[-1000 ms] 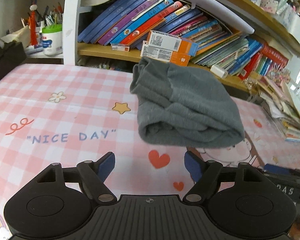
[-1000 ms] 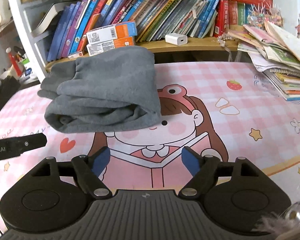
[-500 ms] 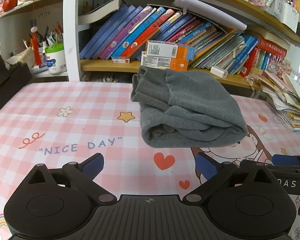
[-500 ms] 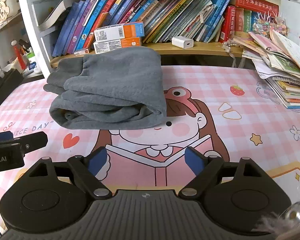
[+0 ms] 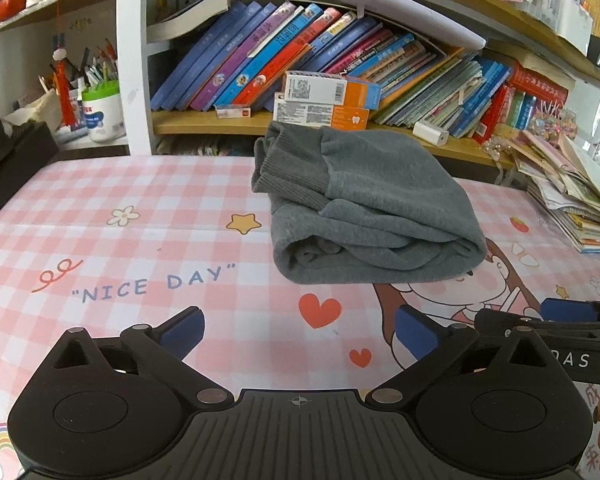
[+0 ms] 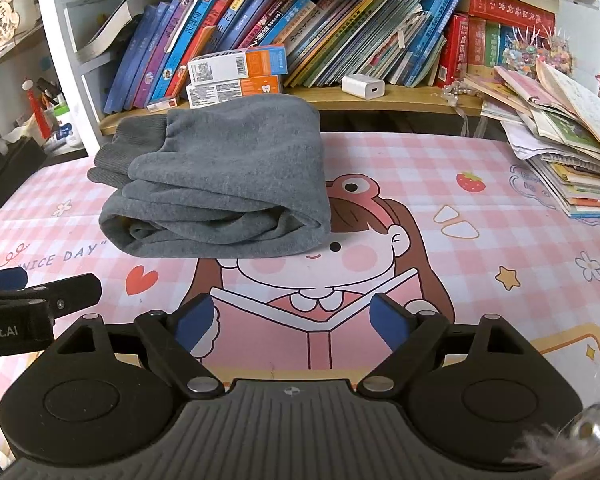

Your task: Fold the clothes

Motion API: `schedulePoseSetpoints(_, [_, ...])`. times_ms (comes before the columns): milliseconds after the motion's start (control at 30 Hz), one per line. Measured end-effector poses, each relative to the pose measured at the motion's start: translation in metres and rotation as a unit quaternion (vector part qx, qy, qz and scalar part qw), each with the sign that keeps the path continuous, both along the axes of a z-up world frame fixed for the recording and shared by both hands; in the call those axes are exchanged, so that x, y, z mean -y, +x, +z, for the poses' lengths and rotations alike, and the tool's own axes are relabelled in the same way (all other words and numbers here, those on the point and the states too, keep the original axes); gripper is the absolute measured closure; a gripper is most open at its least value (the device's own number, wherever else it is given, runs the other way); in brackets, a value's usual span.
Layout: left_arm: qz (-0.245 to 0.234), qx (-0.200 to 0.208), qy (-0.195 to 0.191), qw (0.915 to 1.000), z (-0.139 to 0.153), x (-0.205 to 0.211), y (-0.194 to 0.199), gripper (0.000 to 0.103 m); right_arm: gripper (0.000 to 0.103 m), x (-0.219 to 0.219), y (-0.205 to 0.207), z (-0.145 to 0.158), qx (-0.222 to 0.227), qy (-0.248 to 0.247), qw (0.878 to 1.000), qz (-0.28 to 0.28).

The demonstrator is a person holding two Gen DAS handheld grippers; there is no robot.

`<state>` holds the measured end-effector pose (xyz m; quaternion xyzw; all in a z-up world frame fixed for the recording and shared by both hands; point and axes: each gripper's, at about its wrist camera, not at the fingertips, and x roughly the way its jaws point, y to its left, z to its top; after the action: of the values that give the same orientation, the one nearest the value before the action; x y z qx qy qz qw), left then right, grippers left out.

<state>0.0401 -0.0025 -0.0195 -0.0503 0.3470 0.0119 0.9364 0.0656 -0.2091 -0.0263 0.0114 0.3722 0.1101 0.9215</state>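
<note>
Grey fleece garment (image 5: 372,208) lies folded near the far edge of the table, both grippers clear of it.

Left wrist view: the left gripper (image 5: 298,330) has just been opening and stands wide with nothing between its blue pads; the bundle sits on the pink checked table cover (image 5: 100,248), below the bookshelf (image 5: 204,126). Right wrist view: the right gripper (image 6: 292,322) is likewise spread and empty, well short of the garment (image 6: 228,184). Judgement: folding looks near complete. Risk: the top layer's ribbed cuffs overhang at the left end, and loose inner folds may slump open if a finger snags the front roll.
</note>
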Motion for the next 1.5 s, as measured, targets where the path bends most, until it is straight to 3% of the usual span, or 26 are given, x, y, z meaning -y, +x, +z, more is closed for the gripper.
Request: schedulePoseSetpoints(1500, [0.011,0.011,-0.008,0.9999,-0.0045,-0.0019,-0.0001,0.000,0.018,0.0005,0.0034,-0.0046,-0.013,0.002,1.000,0.000])
